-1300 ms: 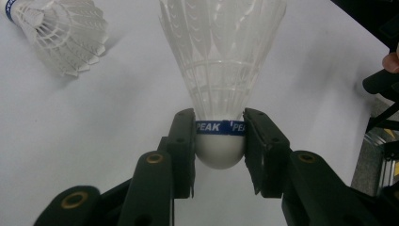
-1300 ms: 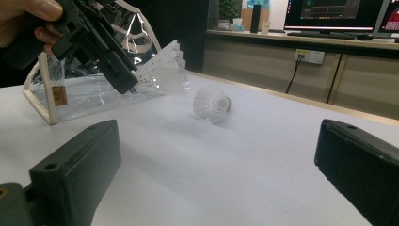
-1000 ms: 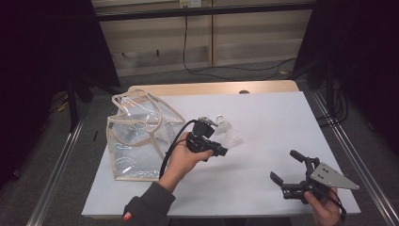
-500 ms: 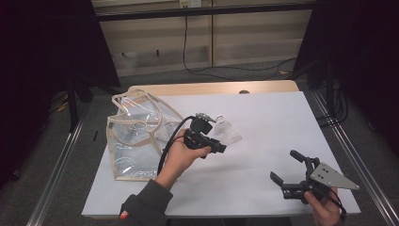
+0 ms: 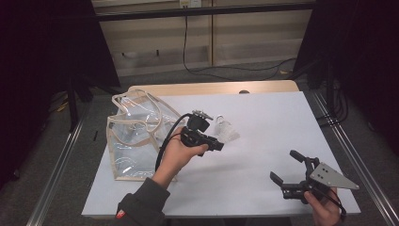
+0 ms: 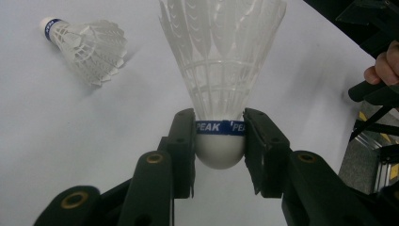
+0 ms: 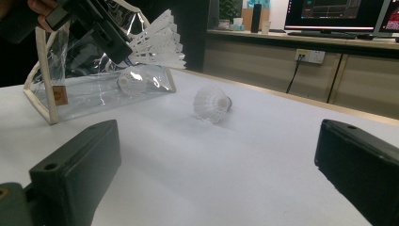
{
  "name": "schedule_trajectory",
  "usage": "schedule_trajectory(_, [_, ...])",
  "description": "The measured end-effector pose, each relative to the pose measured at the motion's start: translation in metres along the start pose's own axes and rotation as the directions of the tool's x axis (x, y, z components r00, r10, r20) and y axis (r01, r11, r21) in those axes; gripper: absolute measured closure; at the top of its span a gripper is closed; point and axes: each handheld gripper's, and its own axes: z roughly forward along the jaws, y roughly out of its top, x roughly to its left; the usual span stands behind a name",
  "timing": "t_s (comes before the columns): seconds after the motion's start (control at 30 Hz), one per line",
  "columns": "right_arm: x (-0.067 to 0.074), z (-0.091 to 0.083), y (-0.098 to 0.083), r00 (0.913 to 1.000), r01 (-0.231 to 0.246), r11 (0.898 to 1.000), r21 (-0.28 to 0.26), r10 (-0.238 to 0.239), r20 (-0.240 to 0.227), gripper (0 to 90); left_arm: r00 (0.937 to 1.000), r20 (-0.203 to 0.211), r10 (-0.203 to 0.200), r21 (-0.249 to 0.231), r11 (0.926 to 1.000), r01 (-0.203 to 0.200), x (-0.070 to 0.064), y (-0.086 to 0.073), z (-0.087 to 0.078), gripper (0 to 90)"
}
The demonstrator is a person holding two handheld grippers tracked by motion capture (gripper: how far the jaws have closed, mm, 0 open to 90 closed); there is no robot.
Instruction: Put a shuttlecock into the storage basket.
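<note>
Left gripper (image 6: 219, 141) clamped on a white shuttlecock (image 6: 221, 70) — the two black jaws press on either side of its rounded cork base at the blue "PEAK" band, feathers pointing away from the gripper. In the high view this gripper (image 5: 217, 144) is held above the white table (image 5: 263, 122), just right of the clear plastic bag (image 5: 136, 136).

The bag, trimmed in beige with looped handles, lies on its side at the table's left; the right gripper view shows one shuttlecock inside it (image 7: 134, 77), seen through the transparent wall.

A further shuttlecock (image 7: 211, 103) lies loose on the table, on its side — near the bag's mouth but outside it, apart from both grippers.

Right gripper (image 5: 287, 169), near the table's front right corner: jaws spread wide, nothing between them.
</note>
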Motion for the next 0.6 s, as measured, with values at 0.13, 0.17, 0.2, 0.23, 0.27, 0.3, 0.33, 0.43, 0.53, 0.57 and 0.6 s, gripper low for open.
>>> schedule_trajectory(0.13, [0.0, 0.0, 0.0, 1.0, 0.002, 1.0, 0.001, -0.002, 0.001, 0.7, 1.0, 0.003, -0.007, -0.009, 0.9999, 0.007, 0.001, 0.001, -0.003, 65.7])
schedule_trajectory(0.17, [0.0, 0.0, 0.0, 1.0, 0.002, 1.0, 0.001, -0.002, 0.001, 0.7, 1.0, 0.002, -0.006, -0.007, 1.0, 0.006, 0.001, 0.001, -0.003, 65.7])
schedule_trajectory(0.2, [-0.001, 0.0, 0.0, 1.0, 0.002, 1.0, 0.001, -0.002, 0.001, 0.7, 1.0, 0.001, -0.009, -0.007, 0.9999, 0.009, 0.001, 0.0, -0.004, 65.7])
schedule_trajectory(0.23, [-0.001, 0.0, 0.0, 1.0, 0.002, 1.0, 0.001, -0.002, 0.001, 0.7, 1.0, -0.001, -0.01, -0.008, 0.9999, 0.01, 0.002, 0.0, -0.004, 65.7])
schedule_trajectory(0.27, [-0.001, 0.0, 0.0, 1.0, 0.001, 1.0, 0.002, -0.001, 0.001, 0.7, 1.0, -0.001, -0.008, -0.008, 0.9999, 0.008, 0.002, 0.0, -0.004, 65.7])
schedule_trajectory(0.3, [-0.001, 0.0, 0.0, 1.0, 0.002, 1.0, 0.002, -0.002, 0.001, 0.7, 0.9999, 0.001, -0.01, -0.008, 0.9999, 0.01, 0.002, 0.0, -0.005, 65.7])
schedule_trajectory(0.33, [0.0, 0.0, 0.0, 1.0, 0.0, 1.0, 0.002, 0.0, 0.001, 0.7, 0.9999, 0.002, -0.01, -0.01, 0.9999, 0.01, 0.002, 0.0, -0.005, 65.7])
schedule_trajectory(0.43, [-0.001, 0.0, 0.0, 1.0, 0.003, 1.0, 0.0, -0.003, -0.001, 0.7, 1.0, 0.002, -0.009, -0.009, 0.9999, 0.009, 0.003, 0.001, -0.007, 65.7])
schedule_trajectory(0.53, [-0.001, 0.0, 0.0, 1.0, 0.002, 1.0, 0.0, -0.002, -0.001, 0.7, 0.9999, -0.004, -0.012, -0.012, 0.9999, 0.012, 0.004, 0.002, -0.01, 65.7])
schedule_trajectory(0.57, [-0.001, 0.0, 0.0, 1.0, 0.002, 1.0, 0.001, -0.002, 0.0, 0.7, 0.9999, -0.004, -0.014, -0.013, 0.9998, 0.014, 0.004, 0.002, -0.01, 65.7])
schedule_trajectory(0.6, [-0.001, 0.0, 0.0, 1.0, 0.003, 1.0, 0.001, -0.003, 0.0, 0.7, 0.9999, -0.004, -0.016, -0.018, 0.9997, 0.016, 0.004, 0.002, -0.011, 65.7])
